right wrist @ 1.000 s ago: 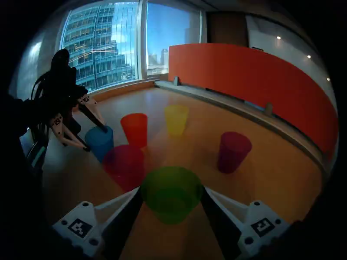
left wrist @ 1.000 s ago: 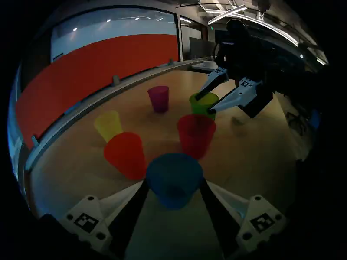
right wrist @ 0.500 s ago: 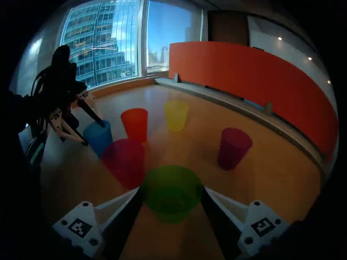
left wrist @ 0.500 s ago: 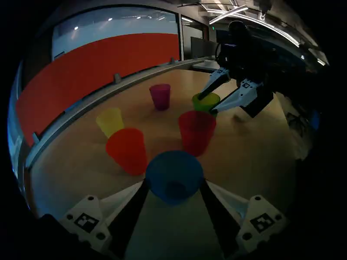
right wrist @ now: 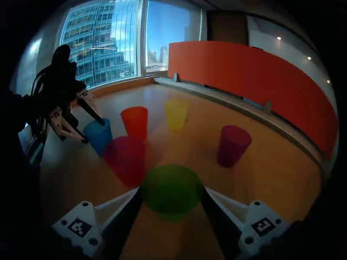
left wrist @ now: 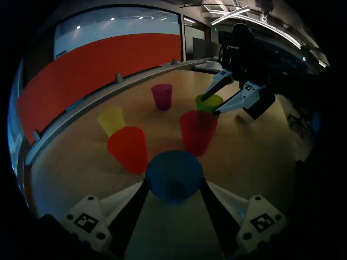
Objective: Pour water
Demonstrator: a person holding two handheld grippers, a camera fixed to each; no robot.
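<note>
**1. Task status**
Treat the grasp stage as complete and the pour as not yet begun. The left gripper [left wrist: 174, 185] has its fingers [left wrist: 130, 206] closed on the blue cup [left wrist: 174, 171], one finger against each side of the wall. The right gripper [right wrist: 171, 196] has its fingers [right wrist: 223, 208] closed on the green cup [right wrist: 171, 184] in the same way. Each cup sits upright between its fingers, mouth up. Neither is tipped toward another cup. You cannot tell from these views whether either cup is lifted or resting on the tabletop [left wrist: 256, 147].

**2. Contents of the held cups**
Look into each cup from its own gripper's view. The blue cup's interior is dark and the green cup's wall is translucent. No water line can be made out in either, so do not assume which one is the source.

**3. Free cups**
Four ungripped cups stand upright ahead of the left fingers:
- The red cup [left wrist: 198, 130] is just beyond the fingertips, toward the right finger.
- The orange cup [left wrist: 128, 147] is just beyond the fingertips, toward the left finger.
- The yellow cup [left wrist: 111, 120] is behind the orange cup.
- The purple cup [left wrist: 162, 95] is farthest ahead.

Their contents cannot be told. The green cup, in the right fingers, is just beyond the red cup.

**4. Remaining work (judged)**
You have the whole pour left: bring one rim over the receiving cup, tilt, then return the cup upright.
</note>
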